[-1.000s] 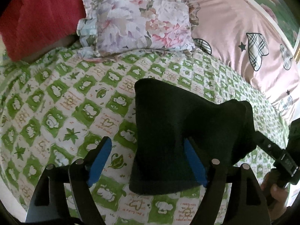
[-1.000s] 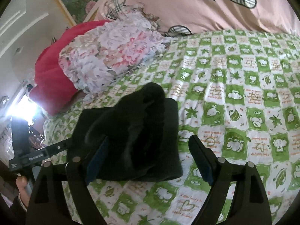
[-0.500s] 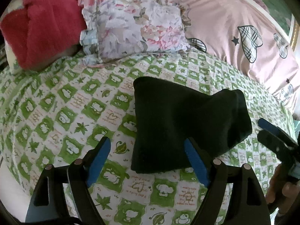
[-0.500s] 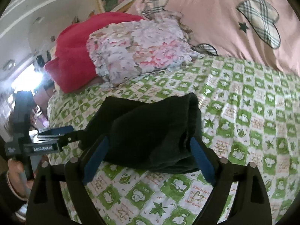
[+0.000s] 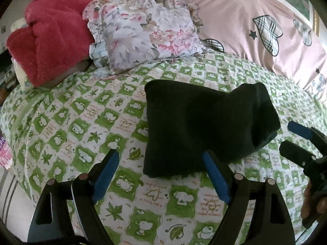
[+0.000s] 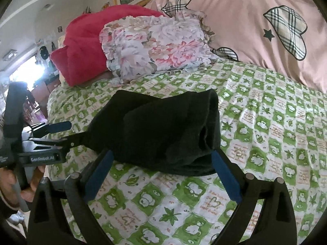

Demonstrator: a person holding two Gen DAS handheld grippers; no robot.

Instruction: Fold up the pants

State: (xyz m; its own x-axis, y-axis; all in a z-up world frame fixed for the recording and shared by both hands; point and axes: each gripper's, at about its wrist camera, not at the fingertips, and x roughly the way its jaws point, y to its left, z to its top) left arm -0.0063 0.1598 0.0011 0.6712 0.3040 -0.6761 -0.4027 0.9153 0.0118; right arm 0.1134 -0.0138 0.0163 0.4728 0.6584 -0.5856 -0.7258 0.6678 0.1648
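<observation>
The black pants [image 5: 200,128] lie folded into a thick bundle on the green checked bedsheet [image 5: 81,126]; they also show in the right wrist view [image 6: 163,130]. My left gripper [image 5: 161,173] is open and empty, just in front of the bundle's near edge. My right gripper [image 6: 163,171] is open and empty, also just short of the bundle. The right gripper also shows in the left wrist view [image 5: 294,136] to the right of the pants. The left gripper appears in the right wrist view [image 6: 65,132], close against the pants' left edge.
A floral pillow [image 5: 143,34] and a red blanket [image 5: 51,32] lie at the head of the bed. A pink quilt with plaid hearts [image 5: 255,24] runs along the far right side. The bed's left edge [image 5: 12,183] drops off near the left gripper.
Both grippers have pulled back from the pants, which now lie free on the sheet. The right gripper has come off the bundle's right end.
</observation>
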